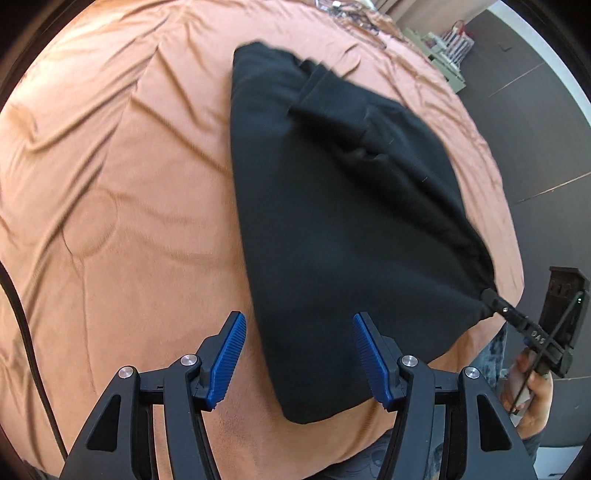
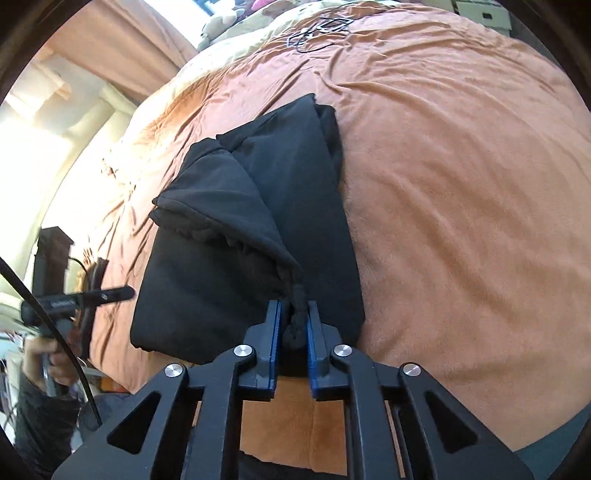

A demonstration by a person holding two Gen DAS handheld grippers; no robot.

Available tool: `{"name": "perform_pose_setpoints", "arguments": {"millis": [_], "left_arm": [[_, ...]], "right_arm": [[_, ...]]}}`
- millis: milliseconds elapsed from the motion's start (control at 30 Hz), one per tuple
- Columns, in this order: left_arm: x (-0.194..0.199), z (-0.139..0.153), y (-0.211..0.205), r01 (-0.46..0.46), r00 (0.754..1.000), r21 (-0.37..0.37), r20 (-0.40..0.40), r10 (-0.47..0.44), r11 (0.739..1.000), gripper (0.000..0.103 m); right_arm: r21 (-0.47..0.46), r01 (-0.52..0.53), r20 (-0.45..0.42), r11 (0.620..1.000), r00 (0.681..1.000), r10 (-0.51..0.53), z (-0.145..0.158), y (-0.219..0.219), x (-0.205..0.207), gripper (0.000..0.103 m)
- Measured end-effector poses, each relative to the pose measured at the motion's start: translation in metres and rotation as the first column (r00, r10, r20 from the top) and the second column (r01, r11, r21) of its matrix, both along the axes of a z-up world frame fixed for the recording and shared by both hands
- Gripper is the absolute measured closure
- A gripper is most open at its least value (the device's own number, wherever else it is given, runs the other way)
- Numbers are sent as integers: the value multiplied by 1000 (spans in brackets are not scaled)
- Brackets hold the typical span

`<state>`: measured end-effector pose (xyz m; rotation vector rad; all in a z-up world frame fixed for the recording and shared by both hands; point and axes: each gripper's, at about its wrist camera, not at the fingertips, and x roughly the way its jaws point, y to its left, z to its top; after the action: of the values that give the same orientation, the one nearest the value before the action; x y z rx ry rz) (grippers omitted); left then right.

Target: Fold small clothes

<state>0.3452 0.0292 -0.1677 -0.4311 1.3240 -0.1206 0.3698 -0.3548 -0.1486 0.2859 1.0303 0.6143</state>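
A black garment (image 1: 332,221) lies partly folded on an orange-brown bedspread (image 1: 110,184). My left gripper (image 1: 300,325) hovers open over the garment's near corner, its blue pads (image 1: 227,354) on either side of the cloth and not touching it. In the right wrist view the garment (image 2: 243,221) has one corner pulled up into a bunch. My right gripper (image 2: 295,317) is shut on that bunch. The left wrist view shows the right gripper (image 1: 493,298) pinching the cloth at the garment's right tip. My left gripper (image 2: 110,293) appears blurred at the left of the right wrist view.
The bedspread (image 2: 461,221) is wrinkled. Cables (image 2: 317,29) lie at the bed's far end. The bed's edge runs along the right, with dark floor (image 1: 535,110) and a rack (image 1: 447,48) beyond. A hand (image 1: 532,387) grips the right tool. A black cable (image 1: 22,314) hangs at left.
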Motion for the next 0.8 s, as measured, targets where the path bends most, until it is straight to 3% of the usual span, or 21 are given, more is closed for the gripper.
{"name": "perform_pose_setpoints", "arguments": {"millis": [167, 300, 433, 600, 800], "left_arm": [[0, -15, -6, 12, 1000, 2, -29, -12, 1000, 41], [4, -13, -3, -1, 1000, -13, -17, 1, 1000, 41], [4, -5, 7, -19, 1000, -29, 20, 20, 999, 41], [9, 0, 15, -40, 998, -47, 53, 43, 998, 41], [11, 6, 29, -64, 994, -67, 81, 70, 996, 41]], "right_arm": [[-28, 10, -9, 1000, 1000, -10, -12, -8, -8, 96], [-143, -16, 66, 990, 997, 25, 13, 1, -14, 87], [-264, -50, 174, 963, 980, 99, 43, 24, -13, 41], [-336, -109, 214, 936, 959, 188, 57, 61, -3, 40], [-453, -184, 247, 872, 914, 322, 55, 118, 2, 39]]}}
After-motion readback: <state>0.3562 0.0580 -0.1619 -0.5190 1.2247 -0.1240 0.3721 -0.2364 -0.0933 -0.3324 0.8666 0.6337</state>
